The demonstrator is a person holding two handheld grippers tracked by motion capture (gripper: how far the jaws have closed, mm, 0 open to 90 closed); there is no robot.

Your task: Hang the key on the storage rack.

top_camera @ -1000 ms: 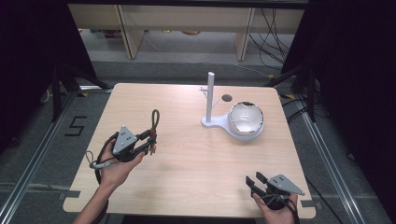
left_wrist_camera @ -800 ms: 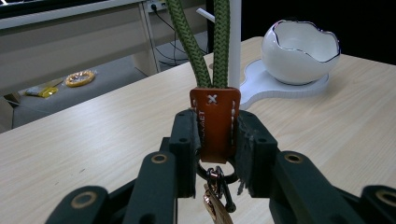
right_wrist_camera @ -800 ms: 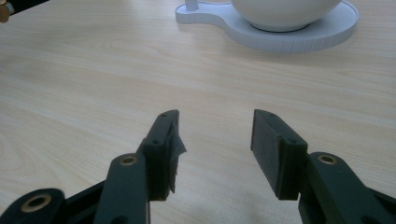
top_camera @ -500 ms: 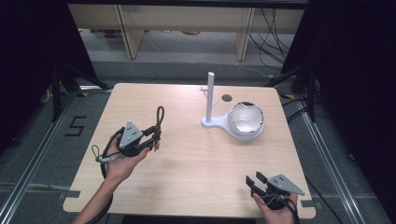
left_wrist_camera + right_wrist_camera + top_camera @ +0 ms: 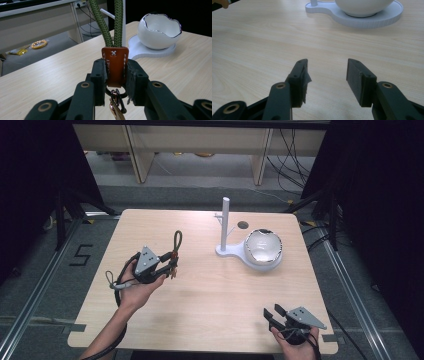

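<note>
1. Worktop (image 5: pixel 210 315) of pale wood fills the high view. The left gripper (image 5: pixel 167 265), held in the person's left hand (image 5: pixel 137 287), is raised over the worktop's left half, its jaws closed on a keychain strap (image 5: pixel 176 245) whose green cord loop stands up just past the jaw tips. Well off to the far side of those jaws stands a white stand (image 5: pixel 235 251) with an upright post (image 5: pixel 225 222); on its round base sits a white bowl (image 5: pixel 263 247) with a jagged rim. What is inside the bowl cannot be told from here. The right gripper (image 5: pixel 272 316) rests low at the near right edge in the right hand (image 5: pixel 297 345), jaws apart with nothing between them.

2. Left gripper view: both jaws press on the orange leather tab (image 5: pixel 115 66) of the strap, one pad on each side. The two green cords (image 5: pixel 110 22) rise straight above the jaws; a metal ring and clasp (image 5: pixel 116 102) hang below them. Beyond the jaws to the right, the bowl (image 5: pixel 161 32) shows a bare white inner wall.

3. Right gripper view: the jaws stand well apart over bare wood, gripping nothing. Ahead of them lies the stand's base (image 5: pixel 362 20), carrying the underside of the bowl (image 5: pixel 364 6).
</note>
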